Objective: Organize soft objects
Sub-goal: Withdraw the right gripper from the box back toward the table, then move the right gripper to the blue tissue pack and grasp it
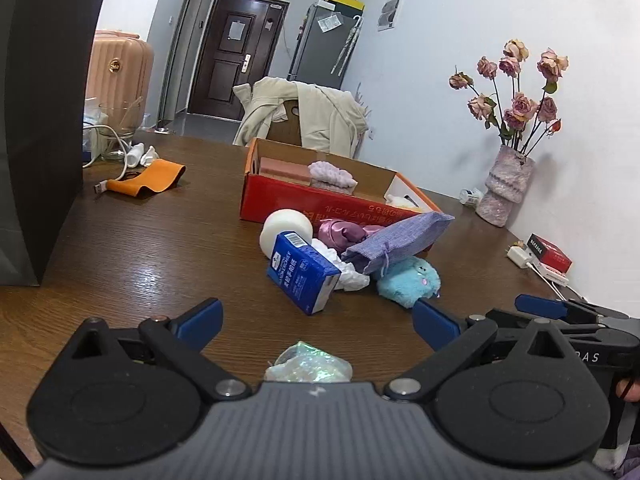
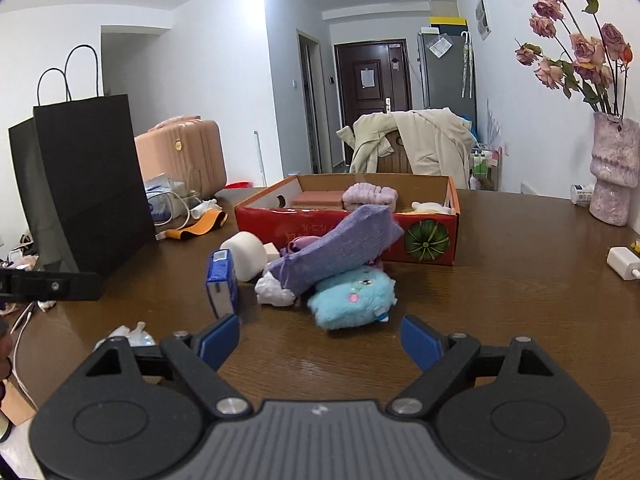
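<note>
A pile of soft things lies on the brown table in front of a red cardboard box [image 1: 320, 200] [image 2: 344, 232]. It holds a light-blue plush toy [image 1: 408, 282] [image 2: 352, 298], a lilac drawstring bag [image 1: 396, 240] [image 2: 340, 248], a pink satin piece [image 1: 344, 232], a white crumpled cloth [image 2: 274, 290], a white roll [image 1: 286, 232] [image 2: 246, 254] and a blue tissue pack [image 1: 302, 276] [image 2: 222, 280]. Inside the box lie a lilac fluffy band [image 2: 368, 196] and a pinkish block [image 2: 320, 199]. My left gripper [image 1: 318, 324] is open, short of the tissue pack, above an iridescent wrapper [image 1: 310, 364]. My right gripper [image 2: 320, 340] is open, just short of the plush toy.
A tall black paper bag [image 1: 40, 120] [image 2: 88, 188] stands at the left. An orange strap and cables [image 1: 148, 178] lie beyond it. A vase of dried roses [image 1: 506, 184] [image 2: 614, 172], a small red box [image 1: 550, 254] and a white charger [image 2: 624, 262] line the right wall. A coat-draped chair [image 2: 412, 144] stands behind the table.
</note>
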Tool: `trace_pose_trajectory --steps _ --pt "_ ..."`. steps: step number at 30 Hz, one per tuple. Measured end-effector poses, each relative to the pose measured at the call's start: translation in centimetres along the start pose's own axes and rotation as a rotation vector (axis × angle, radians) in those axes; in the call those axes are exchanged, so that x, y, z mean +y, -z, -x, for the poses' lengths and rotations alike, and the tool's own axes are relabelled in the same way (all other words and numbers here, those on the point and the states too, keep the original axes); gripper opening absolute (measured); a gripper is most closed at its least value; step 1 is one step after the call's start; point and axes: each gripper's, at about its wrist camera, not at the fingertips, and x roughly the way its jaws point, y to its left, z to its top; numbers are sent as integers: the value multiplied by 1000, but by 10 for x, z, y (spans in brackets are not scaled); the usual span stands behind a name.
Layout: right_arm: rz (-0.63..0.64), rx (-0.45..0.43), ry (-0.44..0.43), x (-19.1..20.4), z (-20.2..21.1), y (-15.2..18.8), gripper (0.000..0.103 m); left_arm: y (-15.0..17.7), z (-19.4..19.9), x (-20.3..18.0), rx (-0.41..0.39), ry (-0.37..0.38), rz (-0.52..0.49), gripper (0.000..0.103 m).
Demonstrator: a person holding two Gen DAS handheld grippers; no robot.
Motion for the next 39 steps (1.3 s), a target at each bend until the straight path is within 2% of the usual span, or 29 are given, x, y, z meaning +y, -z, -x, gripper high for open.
trace_pose_trajectory --steps 3,6,9,11,13,18,22,24,25,27,31,33,35,36,37,39 --pt "9 1 -11 6 -1 -1 87 1 -7 6 7 -11 5 103" --pt "11 18 -30 10 -11 -2 86 -3 -17 19 12 -53 28 103" --pt "9 51 -69 19 -29 -5 81 -7 -25 33 21 -81 46 103" --pt "7 77 -103 29 -46 -5 77 -8 -31 41 31 -91 53 103" --pt "0 97 -141 39 -66 -6 68 -10 -38 49 42 -91 61 103" --pt "-16 88 -185 63 -118 -11 61 -21 -59 61 59 -83 55 103" --pt "-70 92 -199 65 -148 -17 36 -29 -76 66 72 -54 43 103" --pt "-124 97 -219 60 -152 -19 31 -31 -84 67 82 -37 46 103" --pt "-147 93 -230 55 -150 -18 22 -32 -89 66 92 -28 49 103" --pt "-190 131 -261 46 -146 -19 22 -34 -97 61 107 3 49 103" --pt "-324 270 -418 8 -133 -18 24 -31 -108 47 128 91 31 103" --pt "-353 289 -364 -7 -126 -17 29 -29 -117 39 146 120 27 102" --pt "-344 257 -269 -19 -117 -19 30 -27 -125 35 165 142 40 94" --pt "-337 241 -231 -22 -113 -20 30 -28 -129 35 172 147 52 84" --pt "-337 225 -207 -25 -110 -21 30 -28 -133 35 187 162 64 78" --pt "-354 204 -213 -30 -105 -22 30 -30 -143 34 214 198 89 73"
